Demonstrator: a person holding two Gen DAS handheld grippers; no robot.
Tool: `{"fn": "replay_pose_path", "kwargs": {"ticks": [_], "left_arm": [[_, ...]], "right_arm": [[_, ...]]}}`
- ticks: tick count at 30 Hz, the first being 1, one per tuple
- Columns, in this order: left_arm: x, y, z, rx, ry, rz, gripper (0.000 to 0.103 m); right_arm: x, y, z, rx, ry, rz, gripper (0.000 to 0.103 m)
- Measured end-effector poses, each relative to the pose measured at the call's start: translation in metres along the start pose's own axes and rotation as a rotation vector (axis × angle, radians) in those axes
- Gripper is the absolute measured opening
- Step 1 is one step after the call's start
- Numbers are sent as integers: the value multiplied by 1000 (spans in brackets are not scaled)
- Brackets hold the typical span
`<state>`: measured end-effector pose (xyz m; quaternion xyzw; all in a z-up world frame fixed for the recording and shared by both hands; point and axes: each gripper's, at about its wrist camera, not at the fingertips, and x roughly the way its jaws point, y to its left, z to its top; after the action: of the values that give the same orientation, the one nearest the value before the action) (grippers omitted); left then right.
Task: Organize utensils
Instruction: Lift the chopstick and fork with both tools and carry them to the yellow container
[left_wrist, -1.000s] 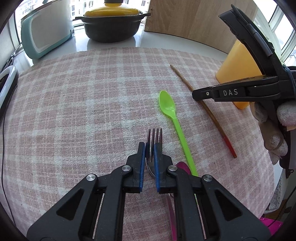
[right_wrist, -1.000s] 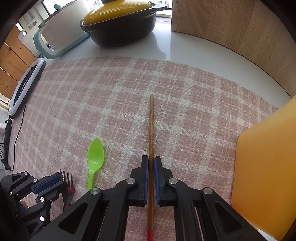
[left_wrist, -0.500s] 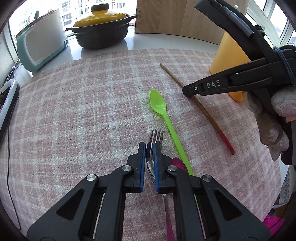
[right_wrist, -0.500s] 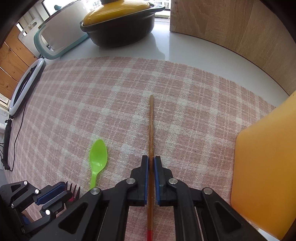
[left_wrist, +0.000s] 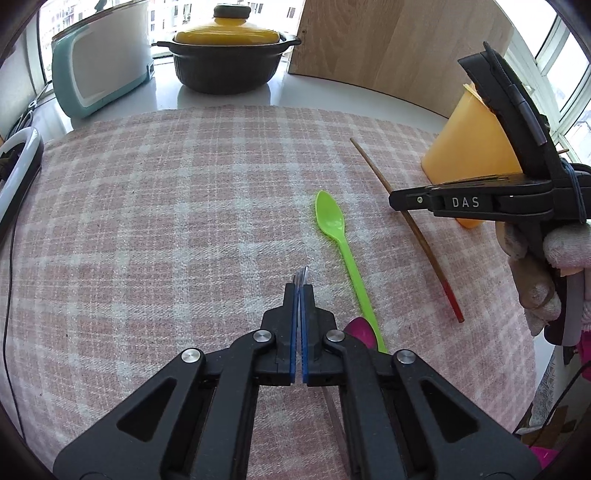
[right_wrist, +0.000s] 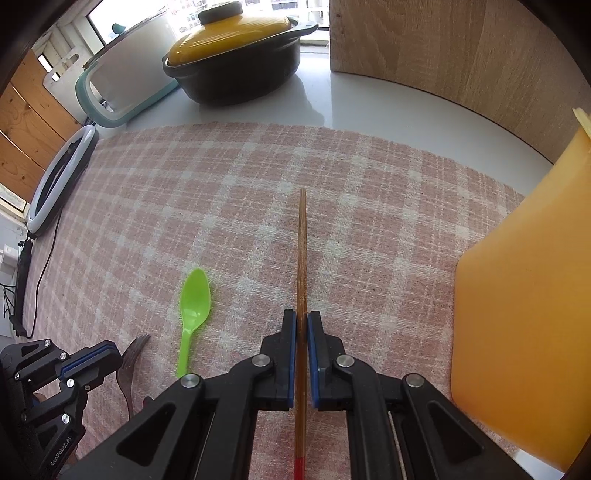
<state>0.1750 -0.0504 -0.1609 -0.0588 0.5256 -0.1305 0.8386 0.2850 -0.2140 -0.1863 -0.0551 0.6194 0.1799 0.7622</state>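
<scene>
While the left gripper (left_wrist: 299, 288) had its jaws pressed nearly together on the metal fork (right_wrist: 130, 363), only the tips of the tines showed past its blue pads in the left wrist view, and the right wrist view showed the fork's head and neck curving out beside that gripper, low over the pink checked cloth (left_wrist: 147, 206) that covered the table. Just right of the fork lay the green plastic spoon (left_wrist: 341, 254), bowl pointing away and handle running back toward a magenta utensil (left_wrist: 360, 332) that was mostly hidden under the left gripper's arm. The right gripper (right_wrist: 302, 325) had its jaws closed to a narrow gap on the wooden chopstick (right_wrist: 301, 254), which ran straight forward between the pads, its far tip lying on or just above the cloth and its red end toward the camera. An orange container (right_wrist: 517, 332) stood near the right gripper at the cloth's edge. Beyond the cloth, on the white table top, sat a black pot with a yellow lid (left_wrist: 226, 55), a teal and white appliance (left_wrist: 99, 62) and an upright wooden board (left_wrist: 399, 44). A white ring light (right_wrist: 61, 177) lay at the far left edge.
</scene>
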Motion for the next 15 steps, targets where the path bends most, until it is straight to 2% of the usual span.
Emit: {"fn": "replay_pose_path", "kwargs": {"ticks": [3, 6, 7, 11, 12, 13, 15], "left_arm": [[-2, 3, 0, -24, 13, 3, 4], [-2, 2, -1, -24, 15, 11, 27], [0, 1, -1, -17, 21, 15, 29], [12, -8, -4, 28, 49, 54, 29], [15, -9, -5, 32, 58, 58, 25], [19, -9, -7, 30, 68, 59, 10], [21, -7, -9, 30, 62, 71, 4]], "right_arm": [[-3, -2, -3, -3, 1, -1, 3], [-4, -4, -9, -6, 4, 1, 3], [-4, -5, -9, -8, 6, 2, 3], [-4, -7, -14, -17, 14, -4, 3], [-4, -8, -14, -20, 16, -6, 3], [-4, -8, -15, -21, 18, -7, 3], [-3, -9, -16, -19, 19, -6, 3]]}}
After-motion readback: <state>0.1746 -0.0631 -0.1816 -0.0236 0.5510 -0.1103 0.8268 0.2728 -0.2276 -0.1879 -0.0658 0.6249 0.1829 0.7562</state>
